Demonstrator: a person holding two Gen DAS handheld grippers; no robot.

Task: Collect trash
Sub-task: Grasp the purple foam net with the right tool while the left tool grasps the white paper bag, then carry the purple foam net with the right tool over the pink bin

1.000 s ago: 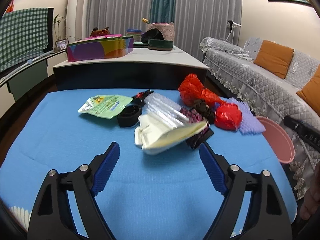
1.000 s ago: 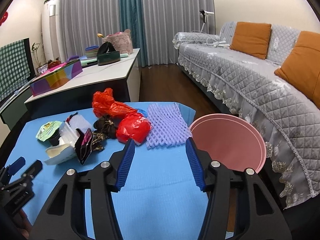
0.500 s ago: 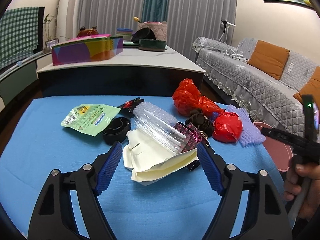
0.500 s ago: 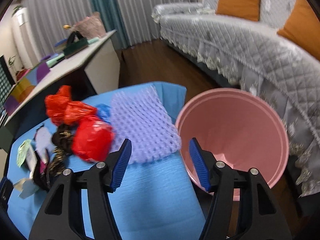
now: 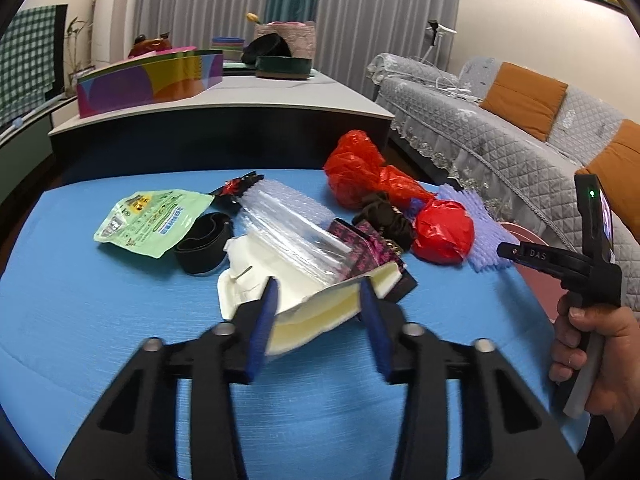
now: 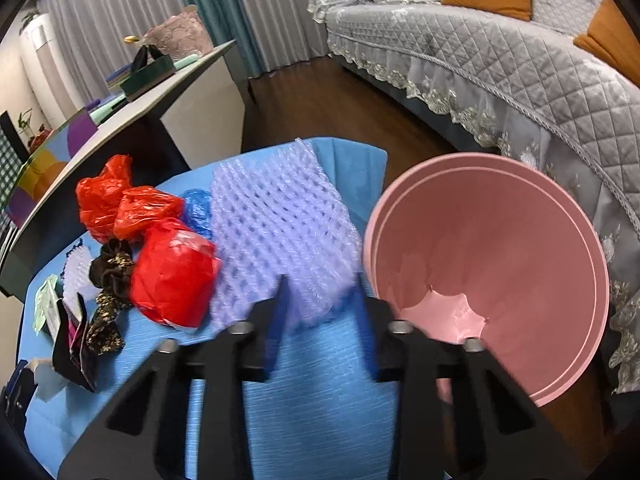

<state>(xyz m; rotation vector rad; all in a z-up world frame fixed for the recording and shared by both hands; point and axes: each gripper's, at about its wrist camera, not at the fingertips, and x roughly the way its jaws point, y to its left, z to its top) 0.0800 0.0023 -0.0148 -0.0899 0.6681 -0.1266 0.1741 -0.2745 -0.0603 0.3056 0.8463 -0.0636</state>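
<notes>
Trash lies on a blue table (image 5: 100, 320). My left gripper (image 5: 318, 300) is open, its blue fingers either side of a cream foam tray (image 5: 316, 312) under a clear plastic bag (image 5: 288, 232). My right gripper (image 6: 320, 300) is open, its fingers around the near edge of a purple foam net (image 6: 272, 224); it also shows in the left wrist view (image 5: 552, 258). Beside the net lie a red bag ball (image 6: 172, 276), red bags (image 6: 116, 208) and a brown scrunchie (image 6: 112, 272). A pink bin (image 6: 500, 264) stands off the table's right edge.
A green pouch (image 5: 148, 216) and a black band (image 5: 200, 244) lie at the left. A dark patterned wrapper (image 5: 368, 256) sits by the tray. A counter with a colourful box (image 5: 148, 84) stands behind. A grey sofa (image 6: 500, 52) runs along the right.
My left gripper moved forward and narrowed around the cream tray. My right gripper moved forward and down onto the purple net's near edge, narrowing too.
</notes>
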